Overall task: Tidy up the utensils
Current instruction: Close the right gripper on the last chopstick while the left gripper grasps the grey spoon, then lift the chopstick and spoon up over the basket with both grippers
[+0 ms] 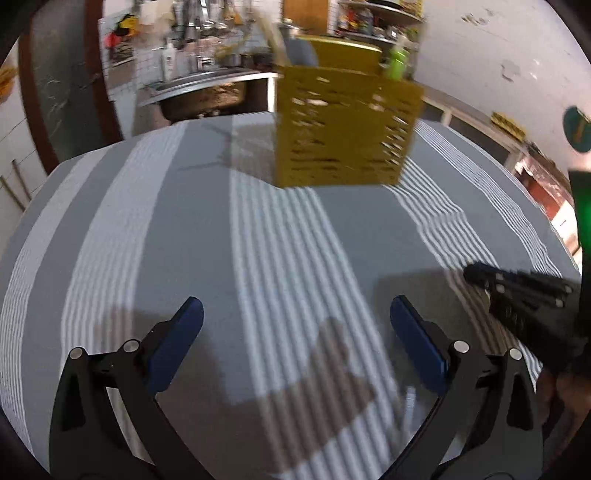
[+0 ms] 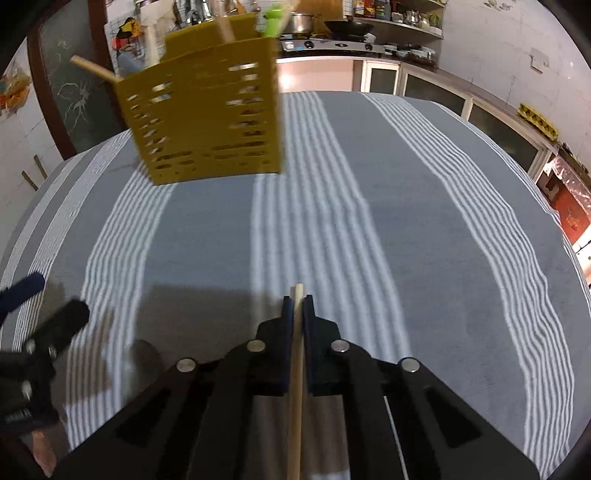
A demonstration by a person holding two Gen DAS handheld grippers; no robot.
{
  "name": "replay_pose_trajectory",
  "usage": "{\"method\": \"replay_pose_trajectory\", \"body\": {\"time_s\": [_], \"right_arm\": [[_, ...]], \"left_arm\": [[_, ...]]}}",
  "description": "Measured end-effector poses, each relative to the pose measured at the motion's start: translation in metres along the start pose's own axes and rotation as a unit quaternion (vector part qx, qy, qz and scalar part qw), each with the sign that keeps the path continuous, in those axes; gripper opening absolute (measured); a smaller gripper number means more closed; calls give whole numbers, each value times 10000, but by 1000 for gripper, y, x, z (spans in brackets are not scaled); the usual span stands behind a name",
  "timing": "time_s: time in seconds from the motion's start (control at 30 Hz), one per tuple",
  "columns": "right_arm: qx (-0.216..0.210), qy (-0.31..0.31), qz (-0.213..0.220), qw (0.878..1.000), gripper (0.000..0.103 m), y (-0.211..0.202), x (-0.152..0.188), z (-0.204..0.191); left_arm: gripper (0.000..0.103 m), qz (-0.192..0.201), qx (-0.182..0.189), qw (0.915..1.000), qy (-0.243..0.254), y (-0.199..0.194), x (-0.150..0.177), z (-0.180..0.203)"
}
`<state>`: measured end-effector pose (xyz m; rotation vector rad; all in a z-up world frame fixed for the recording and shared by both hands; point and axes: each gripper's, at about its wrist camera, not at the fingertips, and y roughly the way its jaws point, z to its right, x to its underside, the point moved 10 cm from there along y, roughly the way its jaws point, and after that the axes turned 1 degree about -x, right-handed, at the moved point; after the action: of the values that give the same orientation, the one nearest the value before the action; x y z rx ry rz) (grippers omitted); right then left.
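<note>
A yellow perforated utensil holder (image 1: 343, 125) stands on the striped grey cloth at the far side of the table; it also shows in the right wrist view (image 2: 207, 118), with wooden sticks and a green utensil (image 2: 273, 22) poking out of its top. My left gripper (image 1: 295, 332) is open and empty above the cloth. My right gripper (image 2: 298, 306) is shut on a thin wooden utensil handle (image 2: 297, 369) whose tip sticks out just past the fingertips. The right gripper (image 1: 524, 295) shows at the right edge of the left wrist view.
The table is covered by a grey cloth with white stripes (image 2: 369, 221). Behind it are a steel sink (image 1: 207, 88), a stove with pots (image 2: 332, 40), shelves with jars, and low cabinets (image 2: 443, 92) along the right wall.
</note>
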<state>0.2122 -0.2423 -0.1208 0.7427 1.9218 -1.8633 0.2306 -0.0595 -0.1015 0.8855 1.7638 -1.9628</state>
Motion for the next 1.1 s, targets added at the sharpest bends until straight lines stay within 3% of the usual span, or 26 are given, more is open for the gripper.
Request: {"method": "replay_pose_trajectory", "body": {"time_s": [0.33,0.47,0.6,0.73,0.97,1.1], "right_arm": [[-95,133,59,9998,6,2,0,27],[-95,88,106,9999,6,2,1,25],[-86,29,147,9999,6,1,0,20],[-99,-24,227,9997,6,-3,-4,13],[-146,-40,434,9989,6,-17,-11,9],[-177,-28,635,9978,5,-30,-20,9]], "left_arm": [[95,-258,55,9988,422,8,22,54],[72,-472,107,9982,359,17,29,53],[51,-445,163,9986,251,18,24,49],[36,-485,207,9985,150,20,20,44],[35,-457,304,9984,-95,20,13,34],[35,-174,302,9992,-197,10,0,27]]}}
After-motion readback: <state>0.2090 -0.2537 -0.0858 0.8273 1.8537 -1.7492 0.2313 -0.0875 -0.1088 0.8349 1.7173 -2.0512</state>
